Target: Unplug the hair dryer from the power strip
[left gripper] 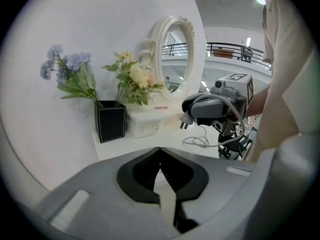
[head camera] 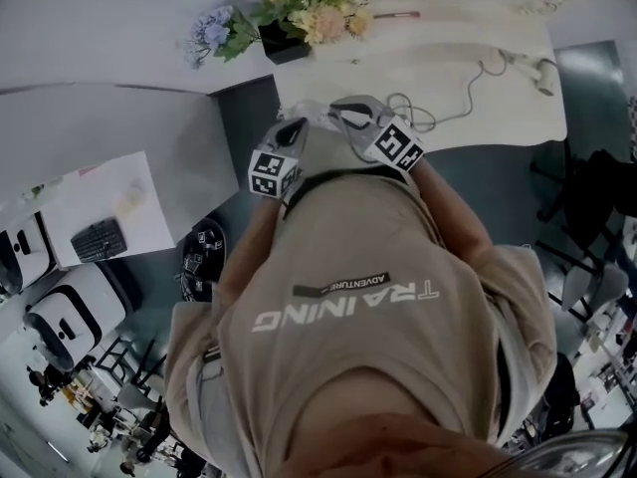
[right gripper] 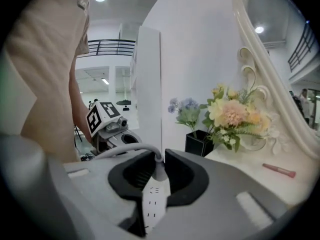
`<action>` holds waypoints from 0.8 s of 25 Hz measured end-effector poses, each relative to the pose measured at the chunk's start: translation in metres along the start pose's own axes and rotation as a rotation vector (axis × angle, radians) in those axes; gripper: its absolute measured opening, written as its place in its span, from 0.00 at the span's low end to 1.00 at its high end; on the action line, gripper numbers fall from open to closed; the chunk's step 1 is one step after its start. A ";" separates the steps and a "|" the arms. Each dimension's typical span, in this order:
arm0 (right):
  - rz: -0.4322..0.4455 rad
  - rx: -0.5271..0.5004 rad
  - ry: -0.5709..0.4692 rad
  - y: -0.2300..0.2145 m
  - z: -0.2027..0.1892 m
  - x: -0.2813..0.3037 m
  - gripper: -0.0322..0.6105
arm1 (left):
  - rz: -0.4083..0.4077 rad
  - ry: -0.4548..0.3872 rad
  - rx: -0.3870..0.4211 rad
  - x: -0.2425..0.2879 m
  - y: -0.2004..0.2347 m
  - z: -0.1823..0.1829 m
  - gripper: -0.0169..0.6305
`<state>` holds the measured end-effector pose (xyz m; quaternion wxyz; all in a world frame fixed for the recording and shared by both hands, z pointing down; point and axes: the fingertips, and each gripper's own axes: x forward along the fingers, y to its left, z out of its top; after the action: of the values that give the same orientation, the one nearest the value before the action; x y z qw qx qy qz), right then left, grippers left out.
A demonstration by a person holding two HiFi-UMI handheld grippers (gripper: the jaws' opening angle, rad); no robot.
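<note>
White table [head camera: 498, 113] fills the top of the head view. Left gripper [left gripper: 160, 150] is closed tip to tip, with nothing visible between its jaws. Right gripper [right gripper: 159, 159] is clamped on the power strip [right gripper: 154, 201], with a grey cord [right gripper: 125, 150] leaving the strip's end. Hair dryer [head camera: 542, 76] lies near the table's right end, well apart from both grippers.
</note>
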<state>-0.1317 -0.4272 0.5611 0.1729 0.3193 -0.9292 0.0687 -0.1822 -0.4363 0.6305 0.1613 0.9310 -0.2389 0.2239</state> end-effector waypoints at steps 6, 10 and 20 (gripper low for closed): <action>0.007 0.011 -0.044 -0.006 0.014 -0.033 0.15 | 0.124 -0.122 -0.077 -0.036 -0.006 0.024 0.04; 0.036 0.003 -0.061 0.001 0.017 -0.040 0.15 | 0.222 -0.192 -0.102 -0.060 -0.007 0.033 0.04; 0.085 -0.080 -0.038 0.022 0.022 -0.042 0.15 | 0.312 -0.260 -0.087 -0.099 -0.019 0.041 0.04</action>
<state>-0.1202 -0.3916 0.5245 0.1648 0.2735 -0.9471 0.0329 -0.2360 -0.4007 0.5429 0.1328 0.8960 -0.4083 0.1136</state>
